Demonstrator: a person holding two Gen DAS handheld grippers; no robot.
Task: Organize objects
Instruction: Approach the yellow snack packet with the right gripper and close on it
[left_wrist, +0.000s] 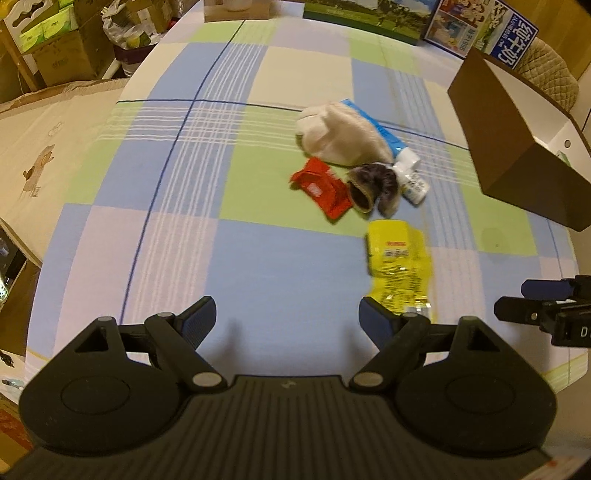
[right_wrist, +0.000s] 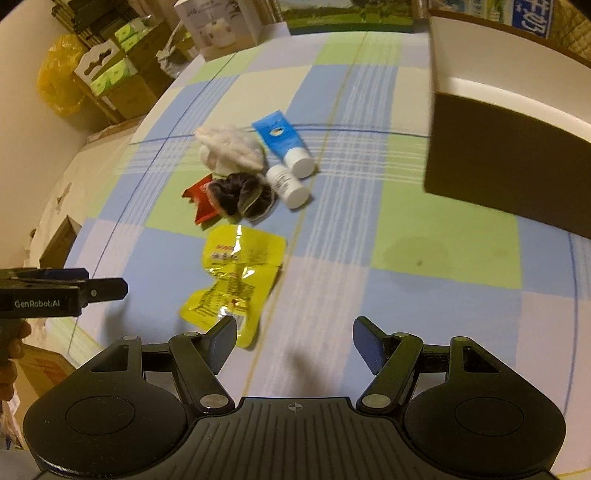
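Left gripper (left_wrist: 286, 317): nearest to my left camera, I am holding it with the jaws standing wide and nothing between them, hovering over a blue square of the cloth; its right finger (left_wrist: 376, 319) is overlapping the lower edge of the yellow packet in this view, and I cannot tell whether they touch.
Right gripper (right_wrist: 295, 341): I am holding it with the jaws apart and empty, over pale cloth just to the right of the yellow packet.
Table (left_wrist: 258, 258): it is wearing a checked cloth in blue, green and cream, and everything else is lying on it.
Brown box (right_wrist: 517, 140): it is standing open at the right side of the table, white inside, well apart from the small things.
White cloth (right_wrist: 231, 149): it is lying bunched at the far end of the cluster, just beside the blue tube.
Yellow packet (right_wrist: 236, 277): it is lying crumpled and shiny, nearest to both grippers.
Blue tube (right_wrist: 282, 142): it is lying flat, its white cap pointing toward me.
Dark scrunchie (right_wrist: 240, 195): it is sitting in the middle, overlapping the red packet.
Red packet (left_wrist: 323, 190): it is lying flat at the left of the scrunchie.
White bottle (right_wrist: 286, 184): it is lying on its side between scrunchie and tube cap.
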